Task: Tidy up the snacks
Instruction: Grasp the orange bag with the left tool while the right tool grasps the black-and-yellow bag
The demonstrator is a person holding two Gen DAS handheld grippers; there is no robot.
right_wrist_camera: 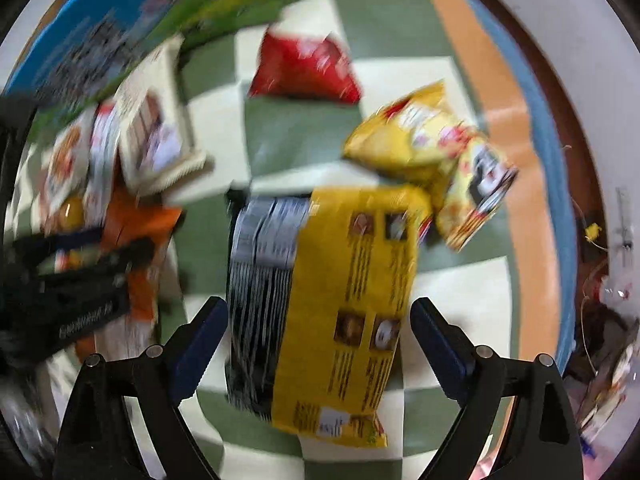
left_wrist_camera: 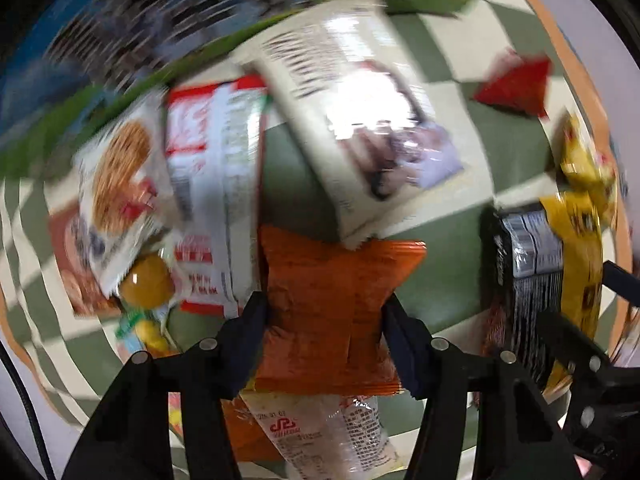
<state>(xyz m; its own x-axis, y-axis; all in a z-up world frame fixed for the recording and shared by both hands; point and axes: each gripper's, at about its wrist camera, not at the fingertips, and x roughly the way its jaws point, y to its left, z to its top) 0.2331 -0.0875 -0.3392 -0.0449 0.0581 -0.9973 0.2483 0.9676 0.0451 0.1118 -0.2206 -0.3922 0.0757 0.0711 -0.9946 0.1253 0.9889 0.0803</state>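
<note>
In the left wrist view my left gripper (left_wrist_camera: 326,332) points down at the checked cloth (left_wrist_camera: 440,280). Its pads pinch the sides of an orange snack packet (left_wrist_camera: 328,300), which is creased at the waist. A clear-wrapped packet (left_wrist_camera: 320,432) lies under it. In the right wrist view my right gripper (right_wrist_camera: 320,332) stands open astride a flat yellow-and-black packet (right_wrist_camera: 340,300). Its fingers (right_wrist_camera: 204,340) sit just outside the packet's edges. The picture is blurred.
A cream packet (left_wrist_camera: 360,120), a red-and-white packet (left_wrist_camera: 212,184) and a cookie packet (left_wrist_camera: 116,176) lie to the left of the pile. A red packet (right_wrist_camera: 304,68) and a crumpled yellow bag (right_wrist_camera: 420,140) lie farther off. A blue-and-green box (right_wrist_camera: 80,32) borders the cloth.
</note>
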